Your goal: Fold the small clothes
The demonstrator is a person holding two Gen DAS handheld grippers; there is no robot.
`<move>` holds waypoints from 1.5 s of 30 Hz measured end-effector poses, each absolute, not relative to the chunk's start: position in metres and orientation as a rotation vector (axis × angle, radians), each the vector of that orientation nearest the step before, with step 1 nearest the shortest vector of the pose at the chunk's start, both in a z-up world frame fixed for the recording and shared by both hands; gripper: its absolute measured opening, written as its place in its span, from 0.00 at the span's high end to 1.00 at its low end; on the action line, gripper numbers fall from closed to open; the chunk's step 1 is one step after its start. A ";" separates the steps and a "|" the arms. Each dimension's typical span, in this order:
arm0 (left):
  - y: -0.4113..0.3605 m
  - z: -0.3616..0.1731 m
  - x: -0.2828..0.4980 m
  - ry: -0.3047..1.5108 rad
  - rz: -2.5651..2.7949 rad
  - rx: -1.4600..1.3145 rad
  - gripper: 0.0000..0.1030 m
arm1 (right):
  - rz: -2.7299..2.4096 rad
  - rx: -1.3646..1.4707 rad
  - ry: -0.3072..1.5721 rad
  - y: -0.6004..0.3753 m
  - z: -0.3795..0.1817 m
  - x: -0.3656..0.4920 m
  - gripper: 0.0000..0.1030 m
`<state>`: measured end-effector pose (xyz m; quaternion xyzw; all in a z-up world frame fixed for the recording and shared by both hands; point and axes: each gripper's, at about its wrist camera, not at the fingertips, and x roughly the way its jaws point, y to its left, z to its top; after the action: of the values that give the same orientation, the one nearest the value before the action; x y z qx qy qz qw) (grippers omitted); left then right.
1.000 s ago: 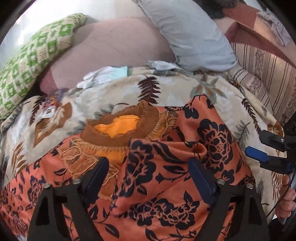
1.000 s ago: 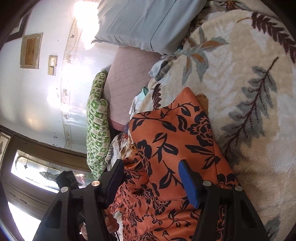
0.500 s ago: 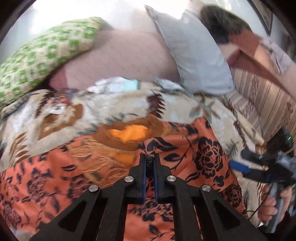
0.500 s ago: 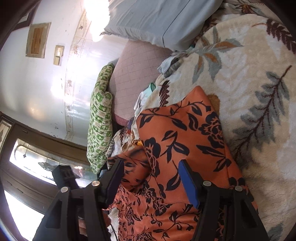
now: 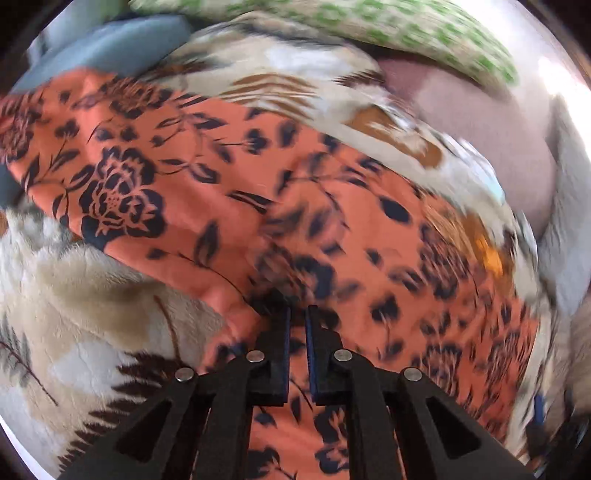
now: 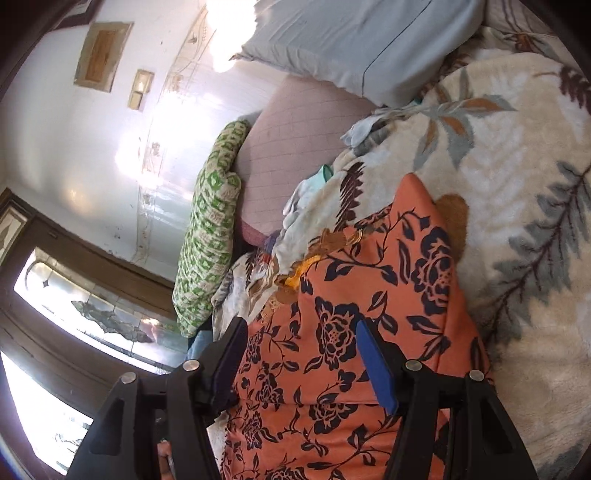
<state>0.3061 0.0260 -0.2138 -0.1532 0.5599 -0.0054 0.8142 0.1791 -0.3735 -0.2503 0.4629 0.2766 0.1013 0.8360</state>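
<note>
An orange garment with a dark floral print (image 5: 207, 192) (image 6: 369, 295) lies spread on a cream leaf-patterned blanket (image 5: 92, 295) (image 6: 517, 177). Its brown knit collar with a yellow lining (image 6: 306, 264) shows at the far edge. My left gripper (image 5: 297, 314) points steeply down and is shut, with a fold of the garment pinched at its tips; this view is motion-blurred. My right gripper (image 6: 301, 332) hovers open over the near part of the garment, with fabric below its fingers and not pressed by the pads.
A green-and-white patterned pillow (image 6: 210, 236) (image 5: 406, 26), a pink quilted cushion (image 6: 295, 140) and a pale blue pillow (image 6: 351, 40) lie past the garment. Small pale clothes (image 6: 306, 192) lie at the blanket's far edge. A wall and window (image 6: 74, 314) are at the left.
My left gripper shut on a fold of the orange garment, then swung sideways and rolled, carrying the fabric across. The collar is now mostly covered. My right gripper stayed open and drifted slightly.
</note>
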 end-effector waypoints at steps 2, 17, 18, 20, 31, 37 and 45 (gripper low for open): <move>0.019 -0.209 0.298 1.176 -0.038 -0.323 0.93 | 0.219 0.984 0.650 -0.370 -0.258 0.190 0.38; 0.267 -0.146 0.227 0.916 0.497 -0.565 0.41 | 0.194 0.812 0.729 -0.344 -0.250 0.197 0.38; 0.279 -0.147 0.226 0.917 0.492 -0.602 0.41 | 0.202 0.765 0.732 -0.334 -0.246 0.199 0.38; 0.298 -0.151 0.227 0.943 0.445 -0.699 0.37 | 0.204 0.670 0.743 -0.316 -0.241 0.200 0.38; 0.365 -0.161 0.243 0.786 0.412 -1.085 0.35 | 0.195 0.567 0.792 -0.289 -0.251 0.207 0.38; 0.408 -0.170 0.246 0.723 0.458 -1.168 0.35 | 0.182 0.589 0.801 -0.294 -0.255 0.213 0.38; 0.446 -0.184 0.245 0.677 0.429 -1.220 0.37 | 0.174 0.550 0.807 -0.286 -0.257 0.216 0.38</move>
<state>0.2445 0.4458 -0.1839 -0.5572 0.3093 0.1959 0.7453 0.2163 -0.2860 -0.2574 0.2638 0.3872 0.0836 0.8795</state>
